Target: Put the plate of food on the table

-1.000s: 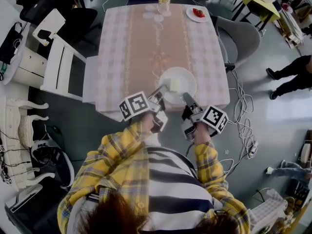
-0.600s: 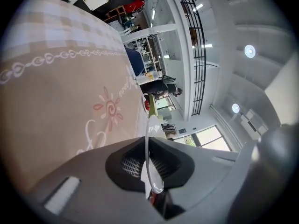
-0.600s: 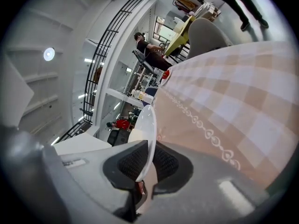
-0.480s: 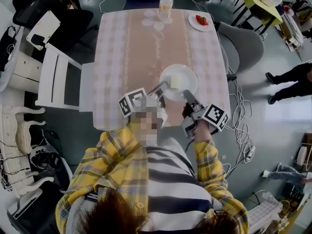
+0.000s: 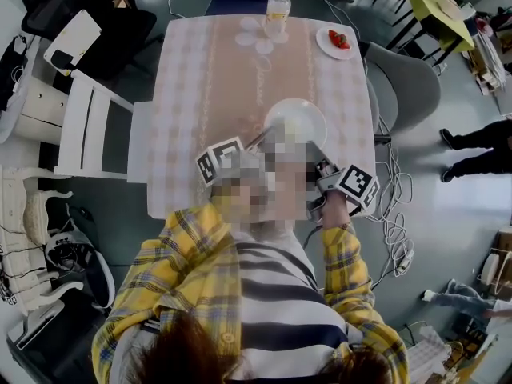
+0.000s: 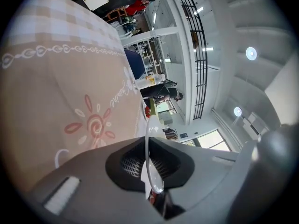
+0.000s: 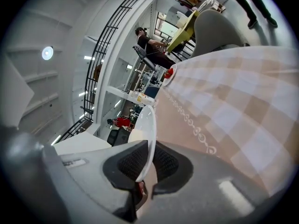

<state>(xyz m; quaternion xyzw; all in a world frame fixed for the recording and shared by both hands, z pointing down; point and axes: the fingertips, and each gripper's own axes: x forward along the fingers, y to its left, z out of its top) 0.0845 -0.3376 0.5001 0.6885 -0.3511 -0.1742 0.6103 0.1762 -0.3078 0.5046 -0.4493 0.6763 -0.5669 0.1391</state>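
Note:
A white plate (image 5: pixel 298 117) with a pale piece of food lies over the near middle of the checked tablecloth table (image 5: pixel 192 94). Both grippers hold it by its near rim. My left gripper (image 5: pixel 259 141) grips the left side and my right gripper (image 5: pixel 320 165) the right; a blur patch hides part of both. In the left gripper view the thin rim (image 6: pixel 148 139) runs between the shut pads of the left gripper (image 6: pixel 148 164). In the right gripper view the rim (image 7: pixel 149 129) is clamped by the right gripper (image 7: pixel 147 167). I cannot tell whether the plate touches the cloth.
A water bottle (image 5: pixel 278 6) and a small plate of red fruit (image 5: pixel 336 40) stand at the table's far edge. A white chair (image 5: pixel 92 130) is on the left, a grey chair (image 5: pixel 404 78) on the right. Cables (image 5: pixel 394 206) lie on the floor; a person's legs (image 5: pixel 480 146) show far right.
The plate and both grippers have moved forward, away from the person's body and farther over the table. Both grips on the rim stay the same.

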